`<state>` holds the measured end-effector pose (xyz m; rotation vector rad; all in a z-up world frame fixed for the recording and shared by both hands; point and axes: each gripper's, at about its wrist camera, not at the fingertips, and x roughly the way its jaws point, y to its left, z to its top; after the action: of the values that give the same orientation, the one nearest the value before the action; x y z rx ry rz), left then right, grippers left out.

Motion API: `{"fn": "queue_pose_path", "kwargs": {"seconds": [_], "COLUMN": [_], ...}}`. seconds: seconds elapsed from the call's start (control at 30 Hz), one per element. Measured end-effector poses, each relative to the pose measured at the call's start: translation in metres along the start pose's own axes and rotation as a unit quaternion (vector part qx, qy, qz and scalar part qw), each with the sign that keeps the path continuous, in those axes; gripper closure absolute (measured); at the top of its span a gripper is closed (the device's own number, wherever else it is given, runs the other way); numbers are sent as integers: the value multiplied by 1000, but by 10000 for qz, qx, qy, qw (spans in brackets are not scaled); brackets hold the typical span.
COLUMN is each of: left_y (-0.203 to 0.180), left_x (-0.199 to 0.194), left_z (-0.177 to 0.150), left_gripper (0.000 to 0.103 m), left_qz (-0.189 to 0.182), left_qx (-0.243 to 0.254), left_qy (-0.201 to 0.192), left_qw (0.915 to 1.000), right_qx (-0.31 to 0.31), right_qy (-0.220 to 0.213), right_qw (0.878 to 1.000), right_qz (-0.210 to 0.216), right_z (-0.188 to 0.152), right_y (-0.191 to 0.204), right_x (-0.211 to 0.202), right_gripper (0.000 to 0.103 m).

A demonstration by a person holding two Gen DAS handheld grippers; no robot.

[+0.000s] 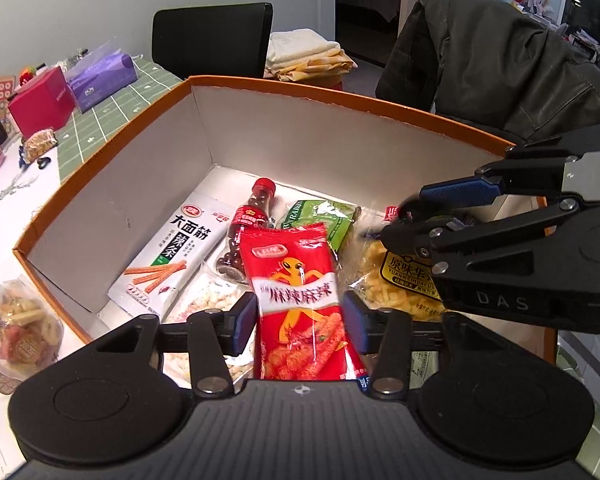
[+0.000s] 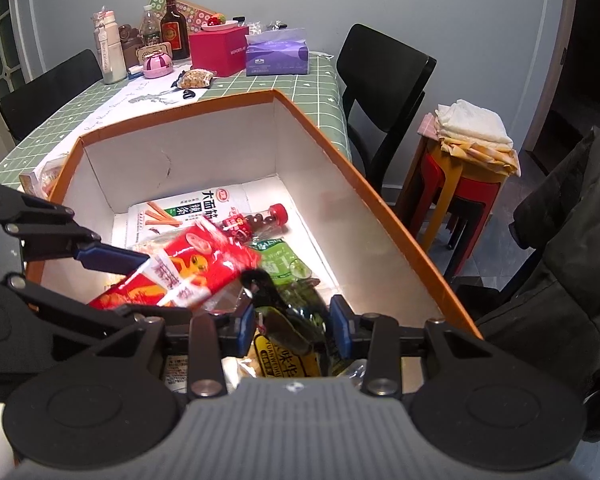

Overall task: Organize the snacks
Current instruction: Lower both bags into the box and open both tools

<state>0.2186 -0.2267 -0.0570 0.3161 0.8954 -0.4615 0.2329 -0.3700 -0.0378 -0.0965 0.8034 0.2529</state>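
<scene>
An orange-rimmed cardboard box point(image 1: 340, 96) point(image 2: 220, 108) holds several snacks: a white packet point(image 1: 168, 256), a small cola-shaped bottle point(image 1: 248, 224), a green raisin packet point(image 1: 328, 216) and a yellow packet point(image 1: 392, 280). A red spicy-snack packet point(image 1: 296, 288) point(image 2: 188, 264) lies tilted on the pile between the fingers of my left gripper point(image 1: 300, 320) point(image 2: 164, 286), with a sliver of gap at each pad. My right gripper point(image 2: 292, 328) point(image 1: 404, 214) reaches into the box's right side. A dark packet point(image 2: 288, 320), smeared by motion, hangs between its pads and looks loose.
A clear pack of mixed snacks point(image 1: 20, 328) lies outside the box on the left. On the green checked tablecloth point(image 2: 100, 108) stand a red box point(image 2: 220, 50), a purple tissue pack point(image 2: 278, 54) and bottles. A black chair point(image 2: 384, 92), a stool with folded cloths point(image 2: 472, 132) and a jacket point(image 1: 500, 60) stand beyond the box.
</scene>
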Motion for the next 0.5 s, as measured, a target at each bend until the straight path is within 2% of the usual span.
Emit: {"fn": "queue_pose_path", "kwargs": {"seconds": [0.07,0.5], "left_y": [-3,-2], "left_x": [-2,-47], "left_z": [0,-5], "left_gripper": [30,28], "left_qz": [91,232], "left_qx": [85,104], "left_qy": [-25,-267], "left_qw": [9999,9993], "right_qx": [22,-143], "right_qy": [-38,-347], "right_qw": [10000,9993], "right_qz": [12,73], "right_z": [1,6], "right_y": [2,20], "right_x": [-3,-40], "right_gripper": [54,54]}}
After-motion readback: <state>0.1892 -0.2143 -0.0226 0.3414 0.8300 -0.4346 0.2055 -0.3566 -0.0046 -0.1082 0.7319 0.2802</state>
